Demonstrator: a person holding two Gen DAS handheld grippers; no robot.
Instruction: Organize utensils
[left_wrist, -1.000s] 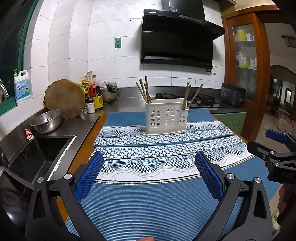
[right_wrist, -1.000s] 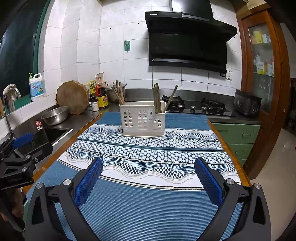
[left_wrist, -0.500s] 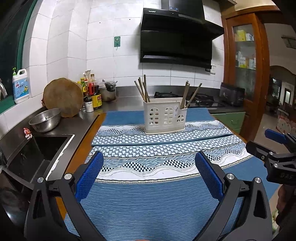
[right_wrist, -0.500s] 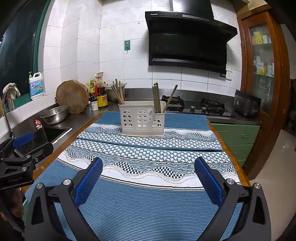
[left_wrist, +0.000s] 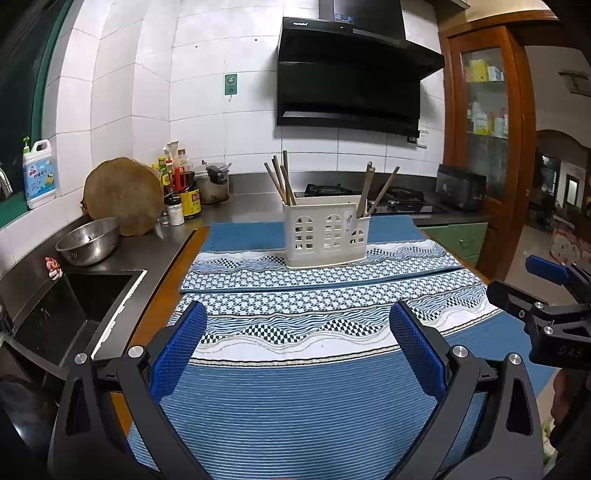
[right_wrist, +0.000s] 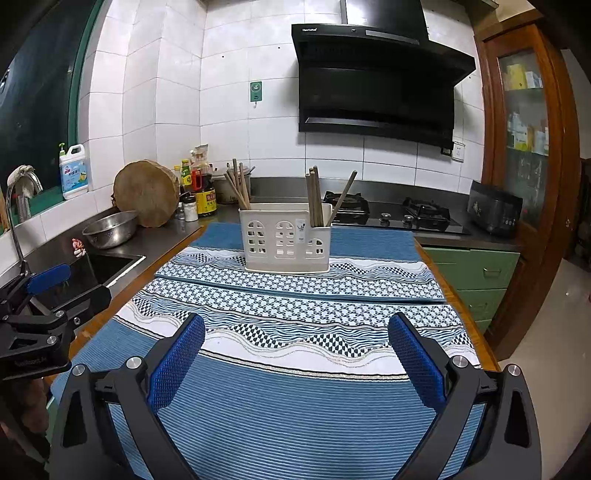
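Note:
A white plastic utensil holder (left_wrist: 326, 235) (right_wrist: 285, 242) stands upright on the far part of the blue patterned cloth. Wooden chopsticks stand in its left compartment (left_wrist: 280, 178) (right_wrist: 238, 186) and in its right compartment (left_wrist: 375, 190) (right_wrist: 321, 195). My left gripper (left_wrist: 295, 349) is open and empty, well short of the holder over the near cloth. My right gripper (right_wrist: 295, 354) is open and empty too, beside it. Each gripper shows at the edge of the other's view: the right one (left_wrist: 546, 291) and the left one (right_wrist: 48, 291).
A sink (left_wrist: 77, 299) lies at the left with a steel bowl (left_wrist: 88, 240), a round wooden board (left_wrist: 123, 195) and sauce bottles (left_wrist: 181, 192) behind it. A gas hob (right_wrist: 391, 214) sits past the holder. A wooden cabinet (right_wrist: 524, 147) stands at the right.
Both grippers have drawn back a little and stayed open; the holder looks slightly smaller and more to the left in both views. Nothing on the cloth has moved.

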